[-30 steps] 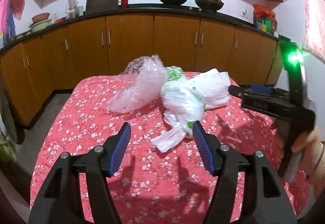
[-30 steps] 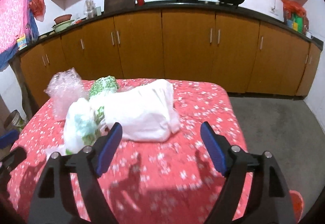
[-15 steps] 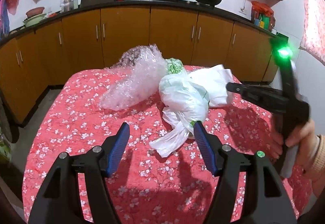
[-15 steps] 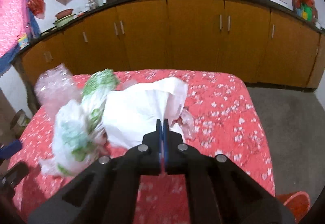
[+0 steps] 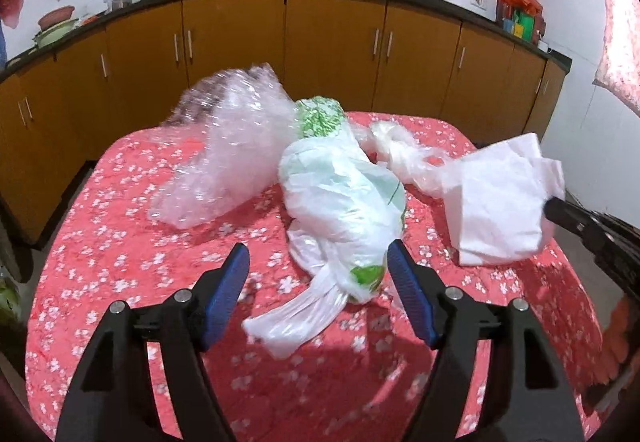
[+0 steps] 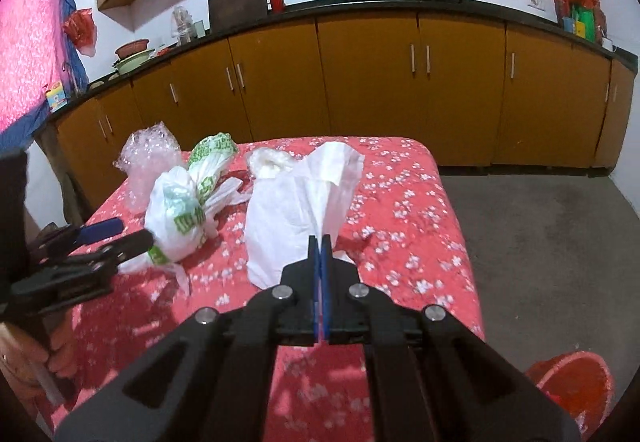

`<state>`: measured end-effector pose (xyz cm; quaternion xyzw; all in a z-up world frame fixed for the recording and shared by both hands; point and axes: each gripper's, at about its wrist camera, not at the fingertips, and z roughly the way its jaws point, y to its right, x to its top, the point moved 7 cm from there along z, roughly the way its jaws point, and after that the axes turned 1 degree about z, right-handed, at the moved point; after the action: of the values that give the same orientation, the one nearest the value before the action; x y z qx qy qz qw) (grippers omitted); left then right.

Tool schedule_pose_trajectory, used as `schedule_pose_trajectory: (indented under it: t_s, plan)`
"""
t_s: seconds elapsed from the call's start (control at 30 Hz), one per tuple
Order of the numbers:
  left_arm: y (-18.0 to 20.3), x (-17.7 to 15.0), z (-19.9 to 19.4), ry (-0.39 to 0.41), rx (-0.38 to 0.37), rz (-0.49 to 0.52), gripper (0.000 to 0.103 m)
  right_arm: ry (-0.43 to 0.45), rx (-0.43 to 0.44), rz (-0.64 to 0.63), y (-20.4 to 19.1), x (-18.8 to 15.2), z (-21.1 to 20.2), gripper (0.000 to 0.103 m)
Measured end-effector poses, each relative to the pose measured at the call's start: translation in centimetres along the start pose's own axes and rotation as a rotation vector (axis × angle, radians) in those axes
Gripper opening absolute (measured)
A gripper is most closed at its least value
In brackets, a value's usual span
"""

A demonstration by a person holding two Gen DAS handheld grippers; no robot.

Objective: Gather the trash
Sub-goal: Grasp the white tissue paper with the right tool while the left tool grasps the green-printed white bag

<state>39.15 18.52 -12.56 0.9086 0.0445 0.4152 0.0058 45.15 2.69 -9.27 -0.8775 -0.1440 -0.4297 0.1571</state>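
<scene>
The right gripper (image 6: pixel 321 242) is pinching its blue pads fully together on the top fold of a crumpled white plastic bag (image 6: pixel 298 213), which is hanging from the tips and touching the red cloth with white flowers (image 6: pixel 404 209) that is covering the table. In the left wrist view this same white bag (image 5: pixel 502 201) is showing to the right of the left gripper, with the black tip of the right gripper (image 5: pixel 560 209) biting its upper right edge.

The left gripper (image 5: pixel 318 278) is standing wide, its jaws opening, gripping nothing. The knotted tail of a white plastic bag with green print (image 5: pixel 344 201) is lying between its blue fingers (image 5: pixel 226 292), and the right pad is sitting just beside the bag's bulging end; whether it is touching is unclear. Beyond and to the left of these tips a crumpled sheet of clear bubble wrap (image 5: pixel 228 157) is resting on the cloth, against the printed bag. A thin, twisted clear plastic bag (image 5: pixel 404 153) is lying beyond the tips, between the printed bag and the held white bag.

A red round bucket (image 6: pixel 576 390) is standing on the floor, below and right of the right gripper.
</scene>
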Motion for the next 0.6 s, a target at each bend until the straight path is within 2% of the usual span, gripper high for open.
schedule_pose_trajectory:
  t_s: [0.13, 0.17, 0.2, 0.3, 0.6]
  plan:
    - [0.5, -0.2, 1.0, -0.038, -0.026, -0.008, 0.069, -0.011, -0.005, 0.004, 0.4, -0.6, -0.2, 0.003]
    - [0.7, -0.2, 1.1, -0.041, -0.036, -0.006, 0.062, -0.012, -0.006, 0.006, 0.5, -0.7, -0.2, 0.003]
    - [1.0, -0.4, 1.1, -0.047, -0.061, -0.002, 0.045, -0.013, -0.009, 0.008, 0.6, -0.8, -0.3, 0.003]
    - [1.5, -0.8, 0.4, -0.038, -0.092, 0.020, 0.022, -0.012, -0.010, 0.022, 0.9, -0.9, -0.5, 0.003]
    - [2.5, -1.9, -4.3, 0.035, -0.135, 0.055, 0.017, 0.007, 0.000, 0.023, 0.5, -0.8, -1.6, 0.003]
